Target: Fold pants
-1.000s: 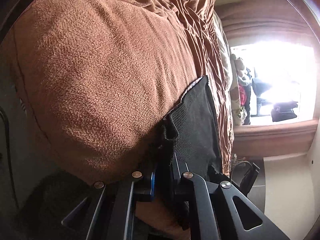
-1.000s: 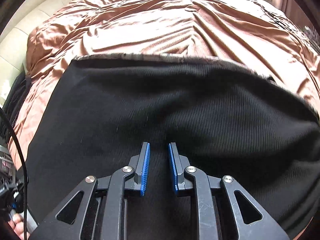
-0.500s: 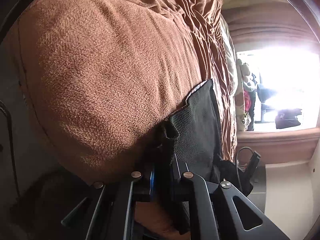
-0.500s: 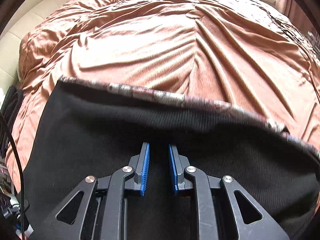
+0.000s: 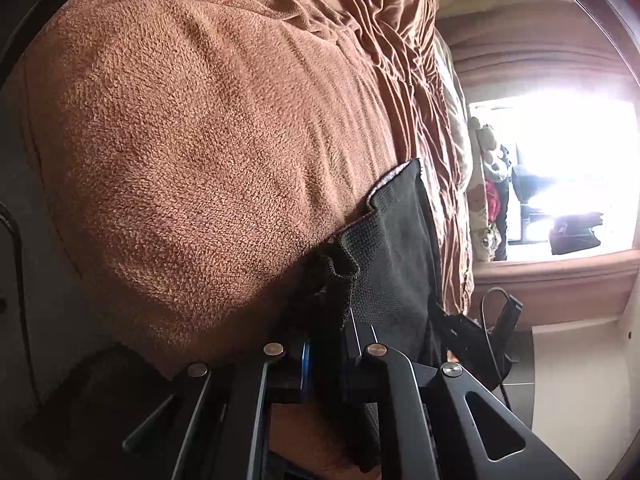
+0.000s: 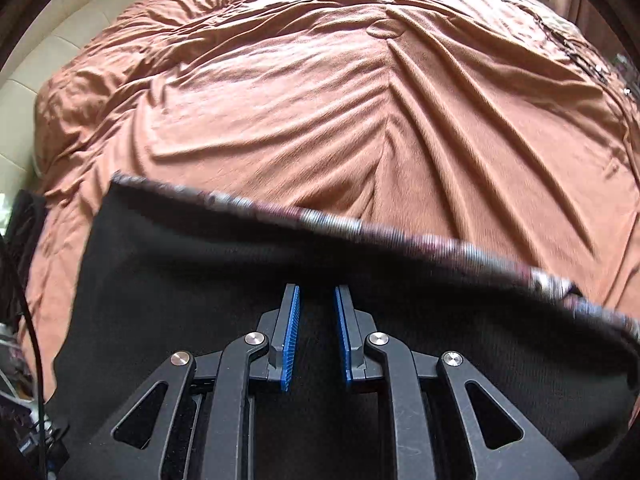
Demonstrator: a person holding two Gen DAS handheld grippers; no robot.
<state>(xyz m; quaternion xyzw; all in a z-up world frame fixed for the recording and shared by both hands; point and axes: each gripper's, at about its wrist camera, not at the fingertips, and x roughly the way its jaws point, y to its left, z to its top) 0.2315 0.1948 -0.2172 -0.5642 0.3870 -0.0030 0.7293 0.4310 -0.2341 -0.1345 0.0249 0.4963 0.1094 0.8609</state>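
Now | left gripper (image 5: 326, 316) clamps pants (image 5: 394, 264) | right gripper (image 6: 316, 300) narrow, fabric between.

Bed (image 6: 280, 92) covered by a rumpled rust-brown fleece blanket (image 5: 208, 128), filling most of both views. Window (image 5: 568, 176) at the far side, strongly overexposed by daylight, with a wooden sill (image 5: 556, 276) beneath and dark items resting on it. Cream padded headboard (image 6: 48, 52) along the bed's edge; pale wall (image 5: 584, 392) below the sill.
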